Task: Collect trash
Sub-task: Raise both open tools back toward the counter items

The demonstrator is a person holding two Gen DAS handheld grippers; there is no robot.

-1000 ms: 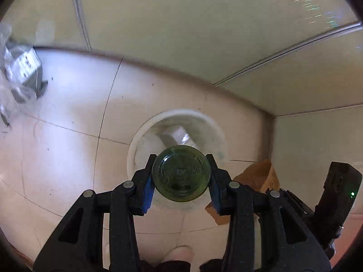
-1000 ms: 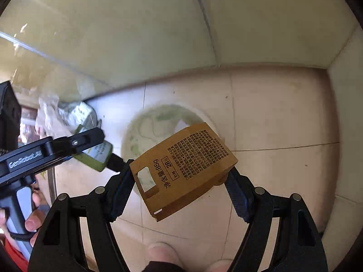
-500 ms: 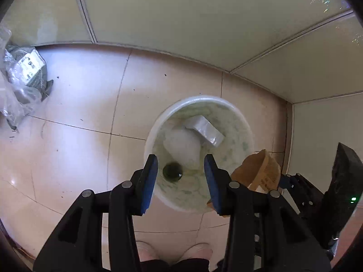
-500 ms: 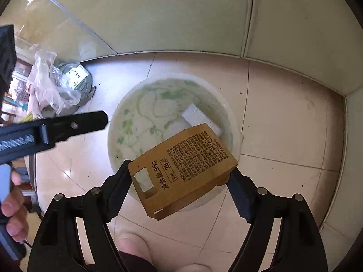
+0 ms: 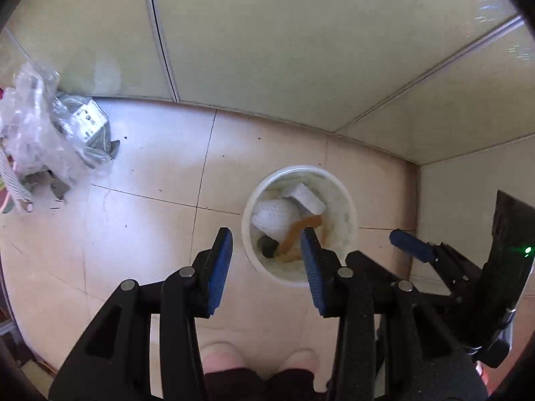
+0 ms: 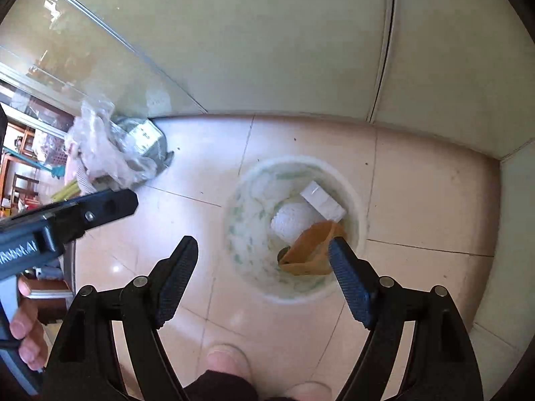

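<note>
Both jaws released, nothing held. Left gripper (image 5: 264, 260) and right gripper (image 6: 264, 267) hang over the waste bin (image 6: 354, 197) near the floor corner. Brown carton (image 6: 311, 250) lies inside: drop zone, presumably.

Tiled corner with pale walls

Glossy beige floor tiles (image 5: 143, 167) meet pale greenish wall panels (image 5: 267, 40) split by dark seams; at left, glass (image 6: 67, 50) reflects daylight, with wooden furniture (image 6: 16, 167) beyond.
</note>
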